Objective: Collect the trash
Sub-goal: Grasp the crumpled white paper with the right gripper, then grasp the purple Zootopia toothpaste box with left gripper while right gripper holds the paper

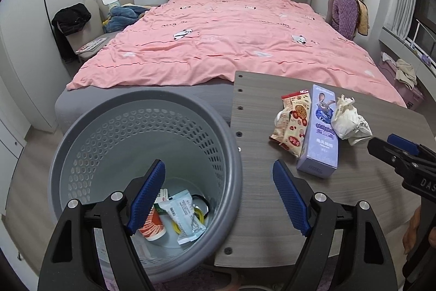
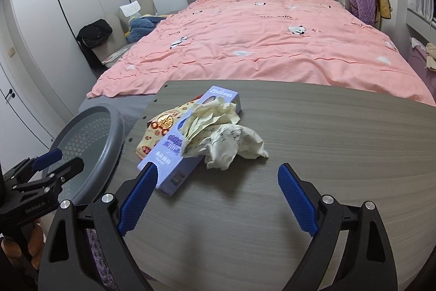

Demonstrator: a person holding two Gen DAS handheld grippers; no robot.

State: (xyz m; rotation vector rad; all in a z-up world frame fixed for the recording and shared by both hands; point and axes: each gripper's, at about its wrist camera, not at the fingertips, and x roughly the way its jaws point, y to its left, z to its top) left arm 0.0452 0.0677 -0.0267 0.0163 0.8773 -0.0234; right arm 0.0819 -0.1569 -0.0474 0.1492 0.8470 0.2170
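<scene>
A grey perforated bin (image 1: 81, 154) stands left of the wood-grain table (image 1: 261, 209) and holds several wrappers (image 1: 179, 217). My left gripper (image 1: 218, 165) is open with nothing between its fingers, straddling the bin's rim and the table's left edge. On the table lie a snack wrapper (image 1: 295, 122), a purple carton (image 1: 321, 132) and a crumpled paper ball (image 1: 348, 119). My right gripper (image 2: 218, 168) is open over the table, just short of the crumpled paper (image 2: 218, 132) and the carton (image 2: 169, 152). The snack wrapper (image 2: 160, 127) lies behind the carton.
A bed with a pink duvet (image 1: 223, 40) sits right behind the table. A chair with clothes (image 1: 73, 18) stands at the left by the wardrobe. The left gripper (image 2: 69, 158) shows over the bin (image 2: 92, 143), and the right gripper (image 1: 381, 142) at the table's right.
</scene>
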